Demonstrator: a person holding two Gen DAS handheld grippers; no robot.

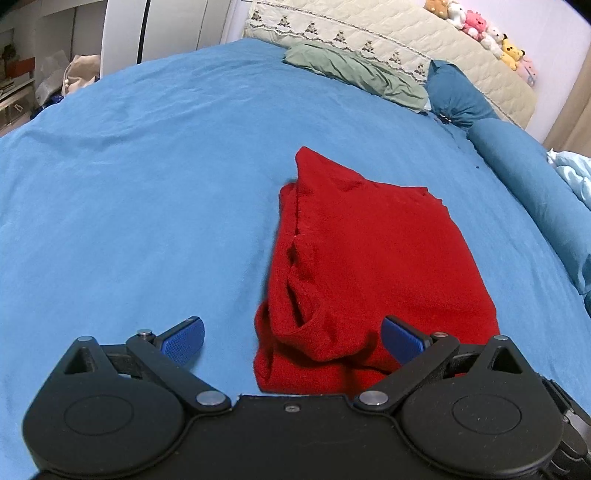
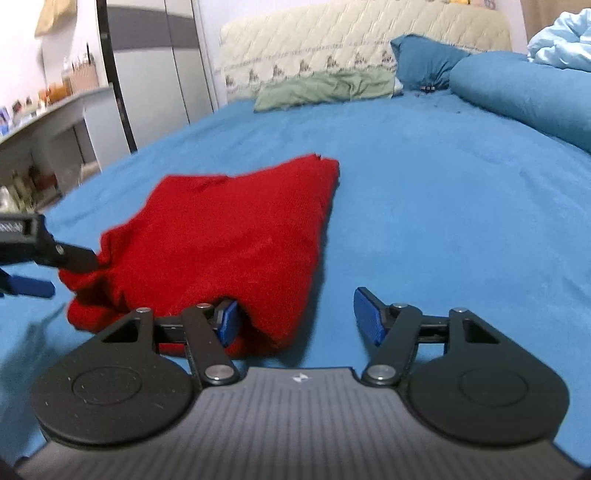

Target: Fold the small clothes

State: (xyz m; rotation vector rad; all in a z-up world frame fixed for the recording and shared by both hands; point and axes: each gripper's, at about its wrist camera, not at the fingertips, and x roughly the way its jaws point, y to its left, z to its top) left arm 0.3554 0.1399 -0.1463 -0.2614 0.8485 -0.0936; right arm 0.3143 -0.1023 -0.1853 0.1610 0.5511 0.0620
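A red knit garment (image 1: 369, 266) lies folded on the blue bed sheet (image 1: 147, 206). My left gripper (image 1: 291, 338) is open at the garment's near left corner, its right fingertip over the cloth and its left one over the sheet. In the right wrist view the garment (image 2: 229, 240) lies left of centre. My right gripper (image 2: 295, 319) is open at the garment's near right corner, with the left pad (image 2: 228, 320) against the cloth. The left gripper's fingers (image 2: 74, 256) show at the left edge, touching the garment's corner.
A green pillow (image 1: 354, 74), blue bolsters (image 1: 524, 177) and a cream quilted headboard (image 1: 424, 40) lie at the far side of the bed. Plush toys (image 1: 491, 33) sit on the headboard. A light blue duvet (image 2: 561, 37) is at the far right. Wardrobe and shelves (image 2: 55, 110) stand left.
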